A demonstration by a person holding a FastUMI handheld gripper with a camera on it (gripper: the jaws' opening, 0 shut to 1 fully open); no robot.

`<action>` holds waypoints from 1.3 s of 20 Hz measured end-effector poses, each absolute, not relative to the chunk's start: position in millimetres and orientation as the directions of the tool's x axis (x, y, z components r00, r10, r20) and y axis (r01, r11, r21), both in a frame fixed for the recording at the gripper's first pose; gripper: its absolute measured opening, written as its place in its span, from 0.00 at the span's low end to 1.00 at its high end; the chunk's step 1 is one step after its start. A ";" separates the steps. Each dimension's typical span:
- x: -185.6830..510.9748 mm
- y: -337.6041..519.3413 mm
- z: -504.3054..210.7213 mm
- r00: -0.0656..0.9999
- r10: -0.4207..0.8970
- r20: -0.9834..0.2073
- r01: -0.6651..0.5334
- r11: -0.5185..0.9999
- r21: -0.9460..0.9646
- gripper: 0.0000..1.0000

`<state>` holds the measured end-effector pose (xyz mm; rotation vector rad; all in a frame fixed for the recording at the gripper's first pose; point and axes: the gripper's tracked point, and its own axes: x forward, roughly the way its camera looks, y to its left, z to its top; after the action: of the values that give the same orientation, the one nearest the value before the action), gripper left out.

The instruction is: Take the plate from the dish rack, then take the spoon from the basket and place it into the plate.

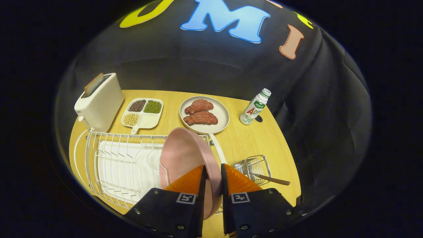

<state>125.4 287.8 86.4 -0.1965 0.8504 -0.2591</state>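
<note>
The jaws (213, 178) are clenched on the rim of the pink plate (183, 155), 1 orange finger on each face, with the plate standing on edge at the right end of the white dish rack (112, 158). To do this step well, I judge, lift straight up until the rim clears the wires, keeping the grip firm. The spoon (269, 178) lies in the wire basket (252, 167) just right of the jaws on the worktop (251, 138).

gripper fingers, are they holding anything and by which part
The gripper is shut on the pink plate, pinching its near rim edge-on between both fingers, above the dish rack.
</note>
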 end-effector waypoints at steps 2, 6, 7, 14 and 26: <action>123.0 296.0 90.6 0.621 -0.305 -0.722 0.159 0.951 -0.265 0.13; 127.6 298.8 110.2 0.625 -0.359 -0.693 0.183 0.930 -0.318 0.12; 127.3 299.0 113.2 0.620 -0.367 -0.693 0.184 0.927 -0.326 0.12; 136.0 296.3 139.3 0.657 -0.379 -0.652 0.165 0.916 -0.366 0.07; 110.9 268.7 194.1 0.735 -0.241 -0.633 0.118 0.966 -0.231 0.07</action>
<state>110.9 268.7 194.1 -0.1806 0.7189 -0.1985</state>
